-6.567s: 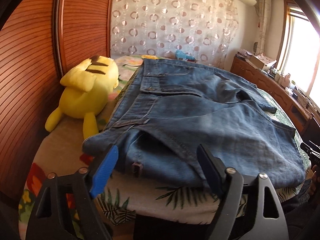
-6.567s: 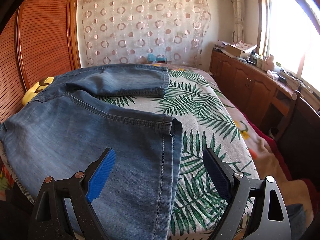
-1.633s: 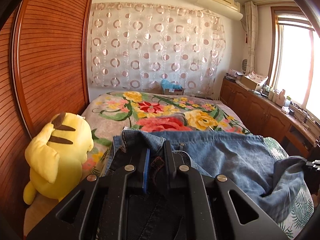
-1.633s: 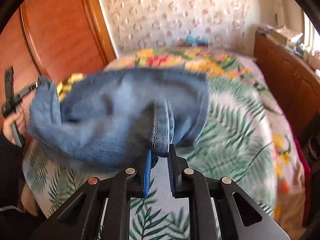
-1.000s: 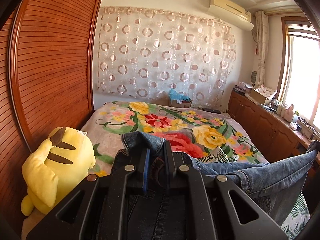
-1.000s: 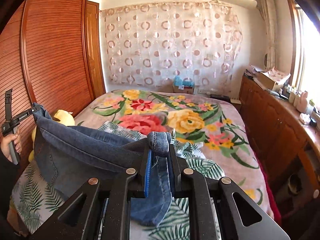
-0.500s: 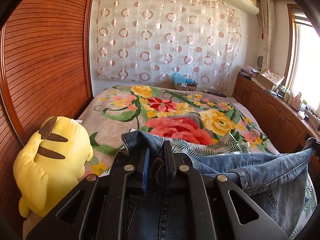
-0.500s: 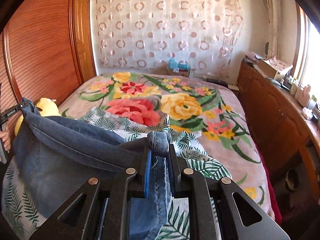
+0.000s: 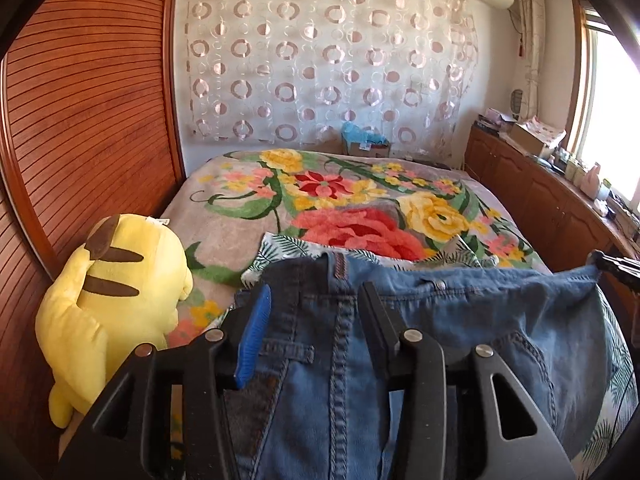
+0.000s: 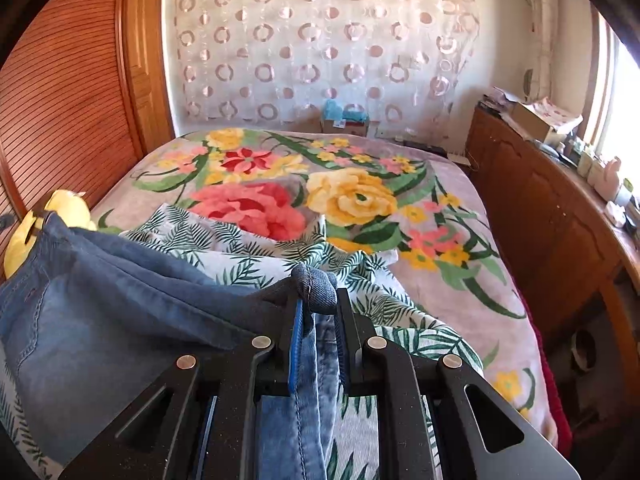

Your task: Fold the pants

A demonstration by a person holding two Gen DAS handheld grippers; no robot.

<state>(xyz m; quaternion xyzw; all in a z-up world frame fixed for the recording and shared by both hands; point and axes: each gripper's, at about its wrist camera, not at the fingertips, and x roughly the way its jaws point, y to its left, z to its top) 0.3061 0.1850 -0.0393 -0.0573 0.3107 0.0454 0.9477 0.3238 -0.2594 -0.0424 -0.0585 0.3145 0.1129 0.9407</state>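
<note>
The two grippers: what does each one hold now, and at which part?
The right gripper clamps a bunched edge of the jeans. The left gripper is opening; the jeans' waistband lies between its jaws, unpressed.

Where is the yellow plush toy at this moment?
In the left wrist view the yellow plush toy sits on the left side of the bed, against the wooden wall, just left of the jeans.
</note>
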